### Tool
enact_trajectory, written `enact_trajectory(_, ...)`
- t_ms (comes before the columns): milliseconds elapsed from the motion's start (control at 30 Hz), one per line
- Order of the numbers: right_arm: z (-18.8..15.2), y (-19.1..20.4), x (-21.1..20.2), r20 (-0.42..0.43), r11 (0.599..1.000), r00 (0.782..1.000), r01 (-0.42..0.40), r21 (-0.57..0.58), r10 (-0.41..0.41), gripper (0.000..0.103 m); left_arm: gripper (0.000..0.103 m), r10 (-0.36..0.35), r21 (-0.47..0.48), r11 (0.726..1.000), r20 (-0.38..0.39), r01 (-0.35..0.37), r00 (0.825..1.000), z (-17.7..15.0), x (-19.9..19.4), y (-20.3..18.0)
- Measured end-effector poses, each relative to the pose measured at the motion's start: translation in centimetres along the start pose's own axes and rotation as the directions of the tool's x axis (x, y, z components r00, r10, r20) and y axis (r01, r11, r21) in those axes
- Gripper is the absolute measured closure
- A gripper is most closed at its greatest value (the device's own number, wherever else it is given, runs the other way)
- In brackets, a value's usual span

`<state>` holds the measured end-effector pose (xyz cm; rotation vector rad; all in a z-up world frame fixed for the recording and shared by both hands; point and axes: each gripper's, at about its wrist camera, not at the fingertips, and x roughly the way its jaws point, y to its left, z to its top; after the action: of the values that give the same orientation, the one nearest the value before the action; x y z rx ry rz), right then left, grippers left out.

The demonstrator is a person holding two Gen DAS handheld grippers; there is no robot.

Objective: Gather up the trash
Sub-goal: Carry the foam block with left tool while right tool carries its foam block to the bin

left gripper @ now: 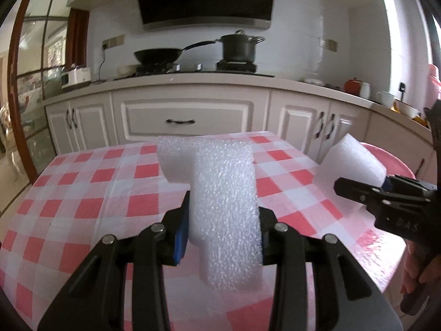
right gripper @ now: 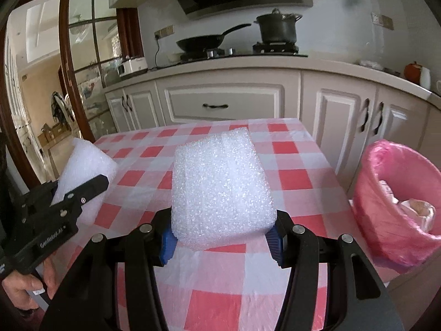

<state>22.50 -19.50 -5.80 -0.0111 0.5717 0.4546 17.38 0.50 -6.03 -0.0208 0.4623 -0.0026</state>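
**With foam in both grippers, I am at the carry-to-bin step**

While both pieces of trash hang clear above the table, I read this as the moment between pickup and drop. My left gripper pinches an L-shaped foam block between its blue pads, the jaws pressed against its two sides and the block standing up and away from me. My right gripper pinches a squarer foam chunk the same way, blue pads set against its lower corners. Neither piece appears to touch the cloth below.

Beneath them lies the table, covered in a red and white checked cloth, and I see no other loose trash on the part in view. Just beside the table's right edge stands the pink-lined trash bin, its mouth open, with some pale crumpled waste already inside. Beyond the table runs a kitchen counter with cream cabinets, and a wok and a lidded pot sit on the stove.

My judgement is that the next move calls for swinging the right gripper over the bin mouth first, since it is nearer, and spreading its jaws only once the chunk is fully above the liner. The left gripper then has to cross the table's width; foam is light and may bounce off the rim.
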Motion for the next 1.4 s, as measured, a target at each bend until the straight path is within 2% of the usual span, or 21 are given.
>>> enact_trajectory(467, -0.1, -3.4, -5.6, 0.102, 0.996, 0.991, 0.079, 0.041, -0.083, 0.051, 0.066, -0.080, 0.090, 0.993, 0.065, 0.074, 0.995, 1.3, -2.8, -5.2)
enact_trajectory(867, -0.6, -9.9, -7.5, 0.119, 0.970, 0.969, 0.199, 0.138, -0.216, 0.051, 0.066, -0.204, 0.156, 0.968, 0.048, 0.194, 0.978, 2.7, 0.0, -10.4)
enact_trajectory(1133, -1.3, -14.8, -8.2, 0.113, 0.930, 0.936, 0.308, 0.200, -0.335, 0.051, 0.066, -0.306, 0.185, 0.937, 0.025, 0.296, 0.952, 3.3, 3.3, -14.8)
enact_trajectory(1400, -2.0, -19.6, -8.9, 0.092, 0.880, 0.896, 0.400, 0.257, -0.434, 0.051, 0.066, -0.427, 0.235, 0.881, 0.018, 0.412, 0.904, 4.2, 5.7, -19.7)
